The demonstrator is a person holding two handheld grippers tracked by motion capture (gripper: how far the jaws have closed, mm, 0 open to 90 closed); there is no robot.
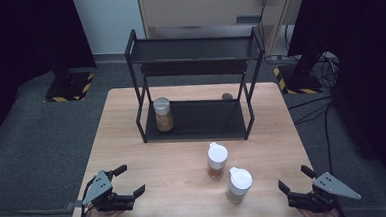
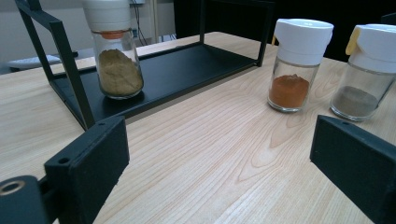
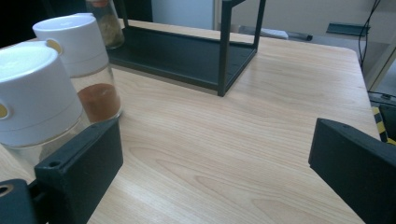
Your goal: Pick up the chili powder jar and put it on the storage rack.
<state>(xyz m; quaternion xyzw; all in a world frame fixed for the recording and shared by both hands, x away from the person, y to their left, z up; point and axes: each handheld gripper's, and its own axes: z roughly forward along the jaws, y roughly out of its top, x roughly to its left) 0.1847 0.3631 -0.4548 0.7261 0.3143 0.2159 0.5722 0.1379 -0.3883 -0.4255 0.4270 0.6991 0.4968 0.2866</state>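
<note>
Spice jars are what I'm after, and both my tools sit ready at the near edge of the table (image 1: 132, 141). My left gripper (image 1: 128, 179) has its jaws spread wide with nothing between them, pointing toward the middle of the tabletop; my right gripper (image 1: 294, 179) is likewise agape and holds nothing, angled inward from the other corner. I keep them wide so either can slide around a jar's glass body without knocking it.

Nearest my right gripper is the grey-powder jar (image 1: 238, 184), upright, white cap on. Just beside it, a little farther in, stands the orange-powder jar (image 1: 217, 160); the two are close but I judge them apart. Both wait in front of the black rack (image 1: 197, 123), likely bound for its shelves.

On the rack's lower shelf, at its left end, the tan-powder jar (image 1: 163, 114) already stands upright, leaving room to its right for the others.
</note>
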